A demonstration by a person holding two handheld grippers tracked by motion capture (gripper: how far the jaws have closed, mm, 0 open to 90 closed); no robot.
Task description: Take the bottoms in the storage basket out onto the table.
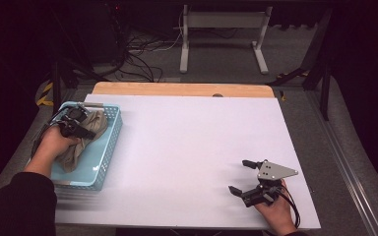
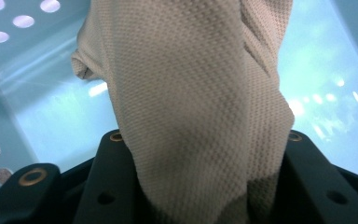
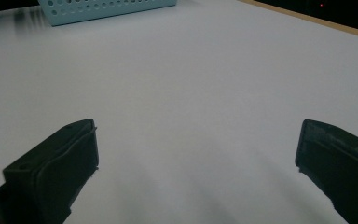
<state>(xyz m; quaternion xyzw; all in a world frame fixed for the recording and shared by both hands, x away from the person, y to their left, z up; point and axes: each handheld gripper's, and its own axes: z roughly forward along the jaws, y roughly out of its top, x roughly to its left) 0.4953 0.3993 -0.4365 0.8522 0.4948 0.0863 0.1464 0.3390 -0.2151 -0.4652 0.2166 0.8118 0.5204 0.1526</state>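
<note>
A beige knit cloth [image 1: 86,135] lies bunched in a light blue perforated basket [image 1: 109,147] at the table's left side. My left gripper [image 1: 76,125] reaches down into the basket and is shut on the cloth. In the left gripper view the cloth [image 2: 191,93] rises from between the two black jaws and hides the gap, with the basket floor [image 2: 51,107] behind it. My right gripper [image 1: 238,176] rests low over the white table [image 1: 192,147] at the front right, open, with nothing between its jaws [image 3: 198,140].
The basket's corner [image 3: 102,9] appears far off in the right gripper view. A wooden strip [image 1: 177,89] runs along the table's far edge. Beyond it are a white metal stand [image 1: 221,29] and cables on the floor.
</note>
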